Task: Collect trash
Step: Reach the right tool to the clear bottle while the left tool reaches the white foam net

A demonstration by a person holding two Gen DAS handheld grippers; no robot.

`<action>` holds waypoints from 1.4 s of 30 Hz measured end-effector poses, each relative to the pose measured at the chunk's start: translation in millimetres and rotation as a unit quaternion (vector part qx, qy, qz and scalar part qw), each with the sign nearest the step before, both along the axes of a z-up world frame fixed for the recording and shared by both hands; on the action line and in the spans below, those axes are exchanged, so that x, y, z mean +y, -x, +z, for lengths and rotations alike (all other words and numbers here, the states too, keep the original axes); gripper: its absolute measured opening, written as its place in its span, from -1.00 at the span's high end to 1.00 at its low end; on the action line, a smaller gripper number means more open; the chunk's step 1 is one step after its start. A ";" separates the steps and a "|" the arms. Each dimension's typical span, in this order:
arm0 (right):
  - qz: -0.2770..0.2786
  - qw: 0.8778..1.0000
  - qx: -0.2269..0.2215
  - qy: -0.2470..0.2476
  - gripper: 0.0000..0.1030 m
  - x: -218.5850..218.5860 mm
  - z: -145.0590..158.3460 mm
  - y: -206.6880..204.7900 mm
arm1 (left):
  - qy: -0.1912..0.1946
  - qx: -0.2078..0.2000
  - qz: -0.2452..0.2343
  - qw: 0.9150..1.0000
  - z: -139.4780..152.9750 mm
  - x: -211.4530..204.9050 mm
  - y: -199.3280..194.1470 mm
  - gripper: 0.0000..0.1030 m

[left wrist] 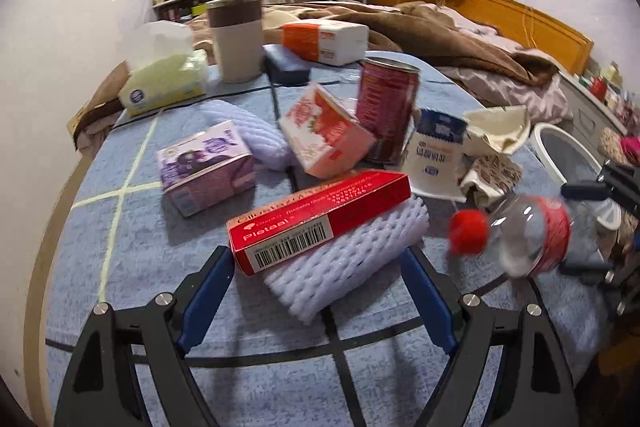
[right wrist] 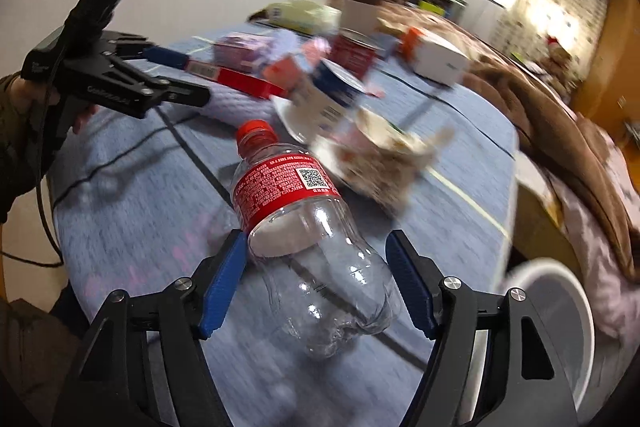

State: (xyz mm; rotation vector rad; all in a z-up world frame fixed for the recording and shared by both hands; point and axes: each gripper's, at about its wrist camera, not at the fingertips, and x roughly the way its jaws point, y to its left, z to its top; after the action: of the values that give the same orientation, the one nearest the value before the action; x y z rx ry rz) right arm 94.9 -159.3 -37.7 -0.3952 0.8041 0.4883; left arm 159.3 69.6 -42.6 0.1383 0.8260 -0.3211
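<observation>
My right gripper (right wrist: 316, 271) is shut on a clear plastic bottle (right wrist: 304, 227) with a red cap and red label, held above the blue tablecloth; it shows blurred in the left wrist view (left wrist: 516, 231). My left gripper (left wrist: 316, 287) is open and empty, its fingers on either side of a red box (left wrist: 320, 223) that lies on white foam netting (left wrist: 352, 263). Beyond lie a purple carton (left wrist: 206, 171), a pink carton (left wrist: 326, 135), a dark red can (left wrist: 386, 107), a blue-and-white cup (left wrist: 434, 155) and crumpled paper (left wrist: 496, 135).
A white bin (right wrist: 560, 311) stands off the table's right edge; it shows in the left wrist view (left wrist: 560, 151). A tissue pack (left wrist: 164, 83), a beige mug (left wrist: 236, 39), a dark case (left wrist: 286, 63) and an orange-and-white box (left wrist: 324, 41) sit at the far side. A bed lies behind.
</observation>
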 end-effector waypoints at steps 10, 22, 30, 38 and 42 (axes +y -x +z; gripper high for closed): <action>-0.064 0.997 0.004 -0.038 -0.41 -33.8 -0.4 19.4 | 0.007 0.033 -0.059 0.998 -13.0 -30.5 0.9 -0.55; -0.082 0.995 0.013 -0.057 -0.42 -38.3 -4.9 14.1 | -0.021 0.025 -0.067 0.997 -12.8 -48.3 6.6 -0.45; -0.053 0.998 0.016 -0.040 -0.44 -29.9 -5.3 10.0 | -0.022 0.047 -0.101 0.994 -20.7 -69.2 3.3 -0.21; -0.050 0.998 0.013 -0.043 -0.44 -28.0 -6.8 10.2 | 0.018 0.056 -0.086 0.995 -19.9 -64.3 12.3 0.34; -0.068 0.995 0.013 -0.067 -0.44 -32.5 -6.9 12.1 | 0.032 0.048 -0.065 0.996 -17.0 -58.6 16.2 0.34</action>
State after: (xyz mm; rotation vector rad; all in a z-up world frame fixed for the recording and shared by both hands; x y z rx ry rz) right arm 82.9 -191.8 -44.6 -0.2087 0.8137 0.4174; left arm 143.2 11.0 -59.6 0.1167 0.9034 -0.4794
